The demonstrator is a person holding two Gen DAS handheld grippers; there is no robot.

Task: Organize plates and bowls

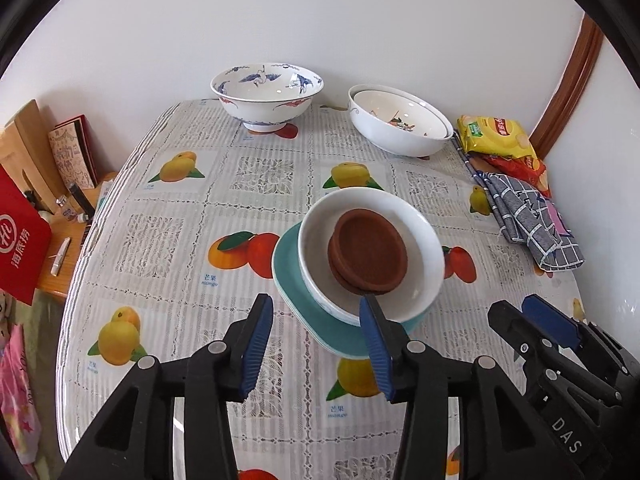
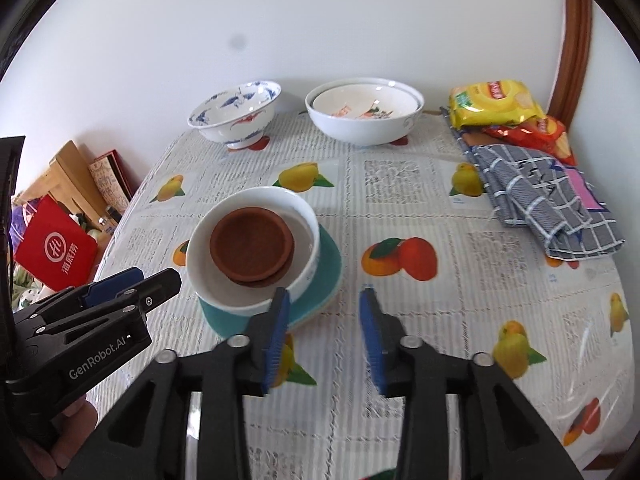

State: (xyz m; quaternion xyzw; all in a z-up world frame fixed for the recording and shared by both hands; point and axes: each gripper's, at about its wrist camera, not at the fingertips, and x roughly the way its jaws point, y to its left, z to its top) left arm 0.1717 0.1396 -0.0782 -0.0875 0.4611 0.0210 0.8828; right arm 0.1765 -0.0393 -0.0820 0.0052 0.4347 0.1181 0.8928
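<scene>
Mid-table stands a stack: teal plates (image 1: 320, 320) (image 2: 326, 276) at the bottom, a white dish (image 1: 420, 240) (image 2: 256, 300) on them, and brown saucers (image 1: 370, 256) (image 2: 250, 246) inside the dish. At the back are a blue-crane bowl (image 1: 267, 96) (image 2: 236, 116) and nested white bowls (image 1: 400, 124) (image 2: 364, 112). My left gripper (image 1: 316, 304) (image 2: 152, 276) hovers open at the stack's near-left edge with nothing between its pads. My right gripper (image 2: 324, 294) (image 1: 516, 308) is open just right of the stack, holding nothing.
Yellow and red chip packets (image 1: 496, 138) (image 2: 494, 104) and a checked cloth (image 1: 532, 220) (image 2: 548, 208) lie at the right side of the fruit-print tablecloth (image 1: 180, 240). A low side table with a red bag (image 1: 20, 240) (image 2: 56, 252) stands left. The wall is close behind.
</scene>
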